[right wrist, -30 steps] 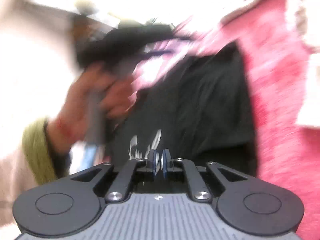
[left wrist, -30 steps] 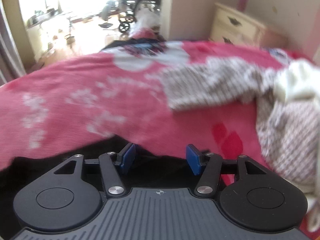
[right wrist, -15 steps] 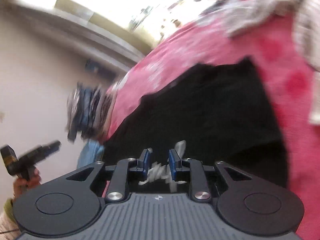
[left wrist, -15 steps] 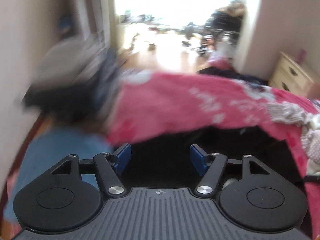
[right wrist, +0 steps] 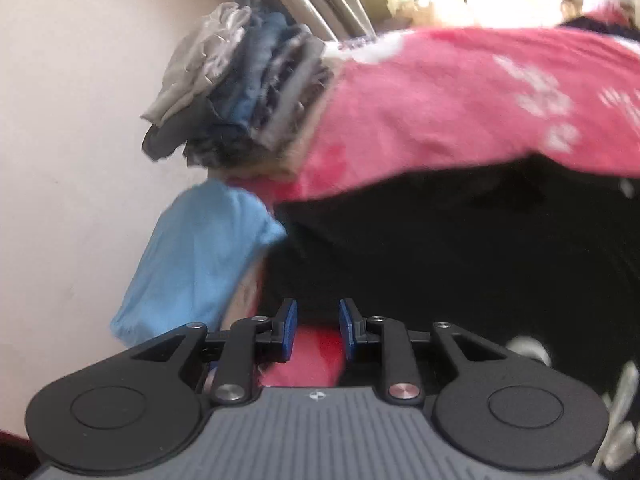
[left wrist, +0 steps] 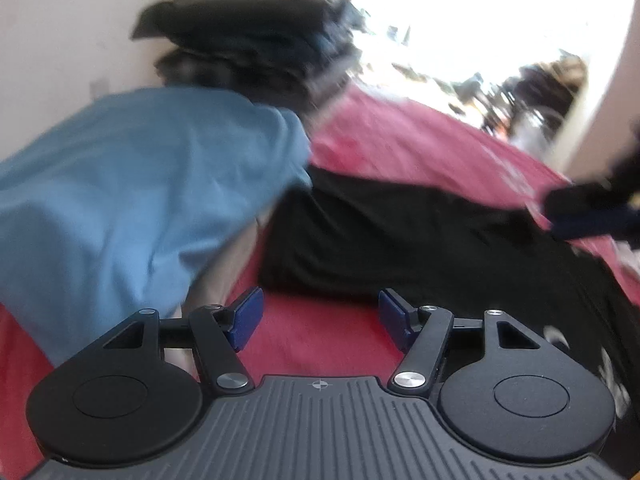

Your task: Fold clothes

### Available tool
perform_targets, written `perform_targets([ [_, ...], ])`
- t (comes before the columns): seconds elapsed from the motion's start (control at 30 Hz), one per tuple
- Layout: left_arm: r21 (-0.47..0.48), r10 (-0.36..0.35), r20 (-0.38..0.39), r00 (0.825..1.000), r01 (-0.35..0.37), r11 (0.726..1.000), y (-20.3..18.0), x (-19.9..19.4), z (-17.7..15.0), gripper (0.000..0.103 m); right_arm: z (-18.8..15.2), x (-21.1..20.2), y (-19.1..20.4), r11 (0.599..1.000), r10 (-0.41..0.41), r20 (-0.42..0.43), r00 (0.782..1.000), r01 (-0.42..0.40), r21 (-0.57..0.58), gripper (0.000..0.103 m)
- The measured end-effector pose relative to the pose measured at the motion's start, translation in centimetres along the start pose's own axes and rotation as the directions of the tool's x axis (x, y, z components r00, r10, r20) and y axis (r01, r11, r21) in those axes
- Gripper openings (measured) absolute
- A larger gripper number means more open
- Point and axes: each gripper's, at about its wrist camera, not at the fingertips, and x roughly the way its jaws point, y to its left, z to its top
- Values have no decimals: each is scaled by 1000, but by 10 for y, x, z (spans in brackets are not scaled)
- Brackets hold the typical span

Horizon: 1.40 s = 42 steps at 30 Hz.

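Observation:
A black garment with white print lies spread on the red patterned blanket; it shows again in the right wrist view as the black garment. My left gripper is open over the red blanket at the garment's near edge, nothing between its blue pads. My right gripper is open too, its jaws narrower apart, hovering at the garment's corner above a bare red patch. A blue garment lies bunched to the left, also visible as a blue garment.
A stack of folded clothes stands against the cream wall beyond the blue garment; the same stack of folded clothes is blurred in the left view. The other gripper shows dark at the right edge. A bright doorway lies behind.
Both cameras swung left toward the wall, bringing the blue garment and the folded stack into view. My right gripper went from shut to open. The left one stayed open.

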Motion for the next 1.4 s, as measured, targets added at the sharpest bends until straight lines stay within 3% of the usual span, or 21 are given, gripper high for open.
perform_targets([
  [0.1,-65,104,-5,995,-104,992,1,17,-3,64,18,29,18,1000,-7,17,1000,6,2,26],
  [0.2,-114,149,2,989,-148,982,1,29,-6,64,28,52,24,1000,-5,-13,1000,5,17,27],
  [0.67,-132,159,61,985,-150,980,-5,50,-8,63,71,159,40,997,-42,-152,988,52,64,27],
  [0.83,-144,156,81,985,-143,979,1,52,-9,46,76,179,40,996,-62,-193,979,74,56,27],
  [1.0,-152,145,104,984,-128,980,9,52,-10,12,82,186,42,994,-91,-207,974,103,47,27],
  [1.07,-133,122,117,986,-106,985,9,49,-10,5,84,187,41,992,-104,-206,973,116,49,27],
  [1.27,34,70,232,970,-80,996,-10,32,-17,2,86,188,42,992,-113,-223,968,123,32,29],
  [1.4,145,33,290,956,-78,986,-23,26,-21,2,85,186,54,989,-140,-228,964,128,-68,33],
])
